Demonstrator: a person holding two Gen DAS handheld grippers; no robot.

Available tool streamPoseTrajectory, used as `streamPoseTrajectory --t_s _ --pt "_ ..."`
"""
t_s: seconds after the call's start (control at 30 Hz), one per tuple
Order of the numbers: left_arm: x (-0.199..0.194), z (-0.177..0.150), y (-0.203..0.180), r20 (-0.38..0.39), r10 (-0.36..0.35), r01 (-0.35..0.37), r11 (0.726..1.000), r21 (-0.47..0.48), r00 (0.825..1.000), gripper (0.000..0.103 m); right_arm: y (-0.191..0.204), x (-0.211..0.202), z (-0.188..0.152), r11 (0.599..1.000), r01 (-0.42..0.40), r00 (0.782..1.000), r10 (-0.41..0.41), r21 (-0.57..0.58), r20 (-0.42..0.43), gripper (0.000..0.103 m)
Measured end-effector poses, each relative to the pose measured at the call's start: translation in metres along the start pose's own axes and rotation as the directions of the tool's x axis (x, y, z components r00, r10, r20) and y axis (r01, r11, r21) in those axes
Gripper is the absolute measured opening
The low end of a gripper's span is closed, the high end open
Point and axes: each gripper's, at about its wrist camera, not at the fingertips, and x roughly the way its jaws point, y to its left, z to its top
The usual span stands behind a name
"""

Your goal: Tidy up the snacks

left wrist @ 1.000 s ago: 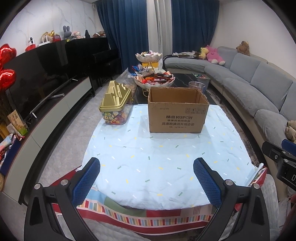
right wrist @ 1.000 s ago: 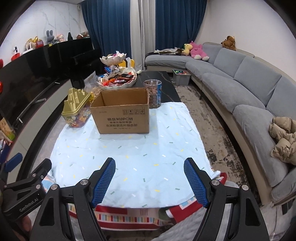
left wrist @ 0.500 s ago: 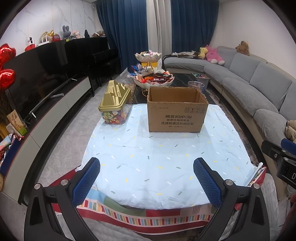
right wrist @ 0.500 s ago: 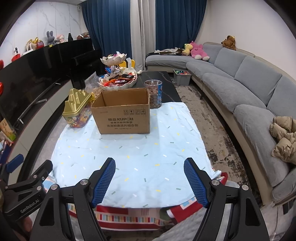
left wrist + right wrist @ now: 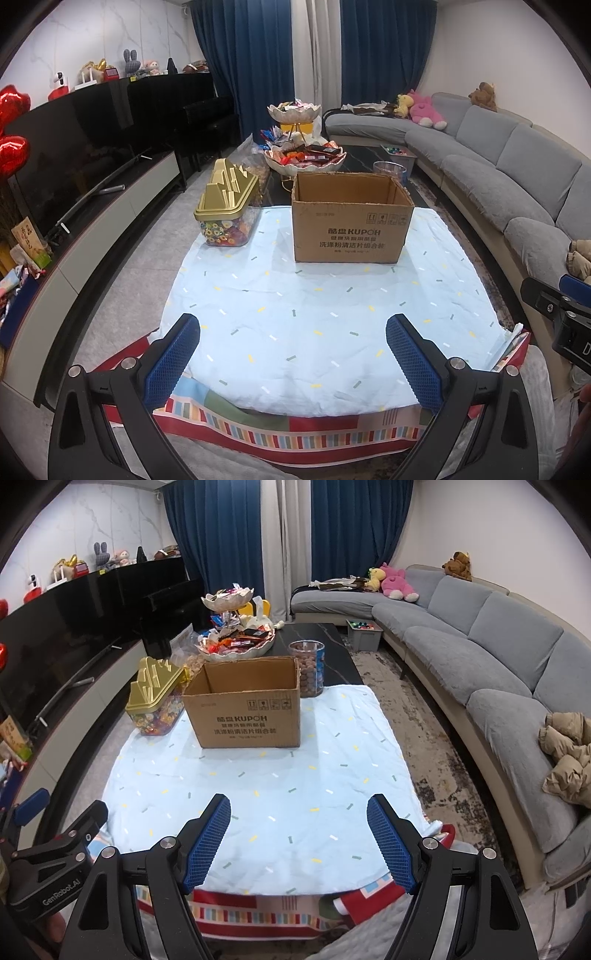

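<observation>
An open brown cardboard box (image 5: 351, 225) (image 5: 247, 716) stands at the far end of the table under a light blue cloth (image 5: 314, 314). A clear candy tub with a gold lid (image 5: 227, 206) (image 5: 157, 701) stands left of the box. A clear jar of round snacks (image 5: 311, 668) stands behind the box's right corner. A two-tier white tray of wrapped snacks (image 5: 304, 157) (image 5: 236, 642) stands farther back. My left gripper (image 5: 293, 354) is open and empty above the table's near edge. My right gripper (image 5: 299, 834) is open and empty there too.
A grey curved sofa (image 5: 498, 657) runs along the right. A black TV and low cabinet (image 5: 74, 177) run along the left. A small bin of toys (image 5: 364, 635) sits on the floor by the sofa. A striped red cloth (image 5: 295, 432) hangs at the table's near edge.
Both grippers have moved slightly forward toward the box. Both stay open and empty.
</observation>
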Motion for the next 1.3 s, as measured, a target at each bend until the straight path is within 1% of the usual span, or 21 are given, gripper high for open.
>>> streamPoseTrajectory --t_s 0.13,0.5,0.7,0.9,1.3 --pt "0.0008 0.0006 -0.001 -0.004 -0.01 0.01 1.0 0.0 1.0 0.103 0.0 -0.0003 -0.0001 1.0 0.001 1.0 -0.001 0.0 0.001 0.077" --pt "0.0017 0.0004 -0.0031 -0.009 -0.004 0.004 1.0 -0.001 1.0 0.103 -0.0012 -0.0012 0.001 1.0 0.0 1.0 0.0 -0.001 -0.001 0.077" --pt "0.0044 0.0001 0.0005 -0.024 -0.019 0.019 1.0 -0.015 1.0 0.103 -0.0013 -0.0009 0.0014 1.0 0.001 1.0 -0.001 -0.007 -0.002 0.077" --pt "0.0052 -0.0004 0.002 -0.026 -0.031 0.031 0.999 -0.015 0.999 0.103 -0.001 -0.0014 0.0016 1.0 0.002 1.0 -0.002 -0.004 -0.001 0.077" --pt "0.0055 -0.0006 0.0012 -0.02 -0.032 0.032 0.999 -0.011 0.999 0.103 -0.0015 -0.0009 0.0017 1.0 0.001 1.0 -0.001 -0.003 -0.002 0.077"
